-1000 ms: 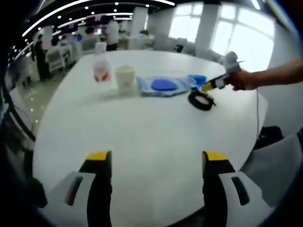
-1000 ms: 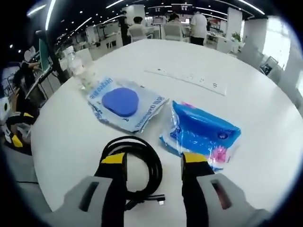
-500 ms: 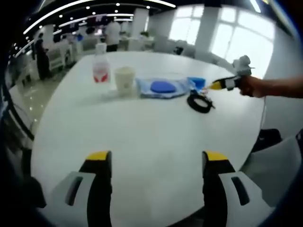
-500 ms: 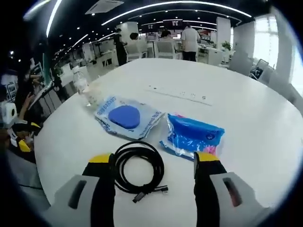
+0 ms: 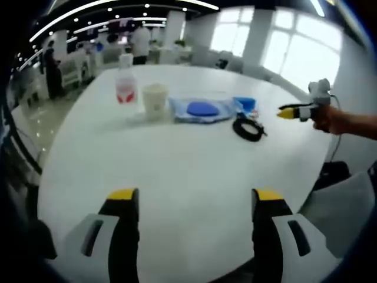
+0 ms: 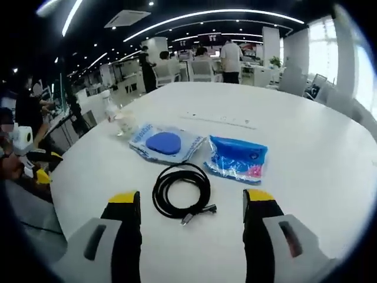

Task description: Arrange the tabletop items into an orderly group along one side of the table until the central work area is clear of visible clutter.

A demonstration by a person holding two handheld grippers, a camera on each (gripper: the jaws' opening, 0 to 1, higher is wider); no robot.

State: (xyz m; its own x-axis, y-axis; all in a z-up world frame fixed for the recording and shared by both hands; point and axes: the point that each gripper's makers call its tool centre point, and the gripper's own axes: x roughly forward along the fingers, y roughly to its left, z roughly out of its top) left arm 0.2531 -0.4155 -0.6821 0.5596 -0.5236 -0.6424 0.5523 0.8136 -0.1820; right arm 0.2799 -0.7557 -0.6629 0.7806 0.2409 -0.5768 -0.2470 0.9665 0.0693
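Note:
On the white table (image 5: 188,171) a row of items lies along the far side: a clear bottle (image 5: 125,85) with a red label, a pale cup (image 5: 155,98), a clear bag with a blue pad (image 5: 203,109), a blue packet (image 5: 246,103) and a coiled black cable (image 5: 248,128). My left gripper (image 5: 194,203) is open over bare table, well short of them. My right gripper (image 6: 191,206) is open just short of the black cable (image 6: 181,190), with the blue-pad bag (image 6: 165,143) and the blue packet (image 6: 237,158) beyond. The right gripper (image 5: 303,109) also shows at the right of the left gripper view, held by a hand.
A long white power strip (image 6: 219,119) lies across the table beyond the bags. Office desks, chairs and several people stand behind the table (image 6: 306,153). A person sits at the left of the right gripper view, beside the table's edge.
The right gripper has pulled back from the black cable, which now lies free on the table. The left gripper has not moved.

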